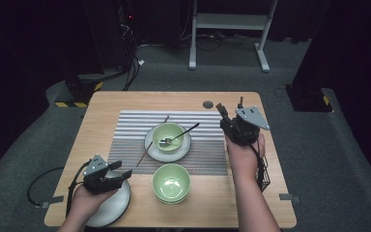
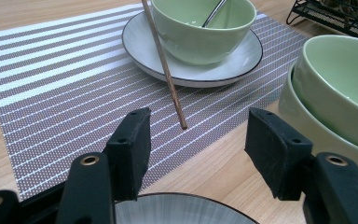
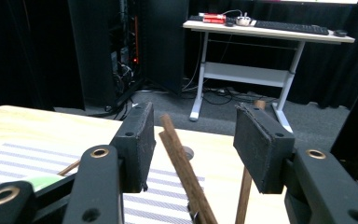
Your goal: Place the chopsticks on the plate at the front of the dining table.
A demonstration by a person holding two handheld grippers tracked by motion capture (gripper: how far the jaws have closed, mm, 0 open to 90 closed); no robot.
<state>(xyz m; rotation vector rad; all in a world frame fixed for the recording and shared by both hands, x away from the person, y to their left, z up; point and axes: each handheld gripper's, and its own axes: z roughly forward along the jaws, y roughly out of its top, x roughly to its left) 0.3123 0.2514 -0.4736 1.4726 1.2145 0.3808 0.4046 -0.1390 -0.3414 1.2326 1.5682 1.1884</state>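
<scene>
My right gripper point(image 1: 228, 122) hovers over the table's far right, just past the striped placemat point(image 1: 135, 125). Two brown chopsticks point(image 3: 182, 163) stand splayed between its wide-set jaws. One leans by the left pad and the other runs up past the right pad point(image 3: 261, 144), both carried off the table. My left gripper point(image 1: 124, 174) stands open at the near left, low over a grey plate point(image 2: 182, 210), with nothing between its fingers. A third chopstick point(image 2: 165, 65) leans on the white plate point(image 1: 155, 153) that bears a green bowl point(image 1: 169, 135) with a spoon point(image 1: 181, 134) in it.
A stack of two green bowls point(image 1: 171, 182) sits near the front edge, close to the right of my left gripper point(image 2: 198, 126). A black wire basket point(image 1: 264, 171) stands at the right edge beside the right forearm. Beyond the table are a white desk frame and dark cabinets.
</scene>
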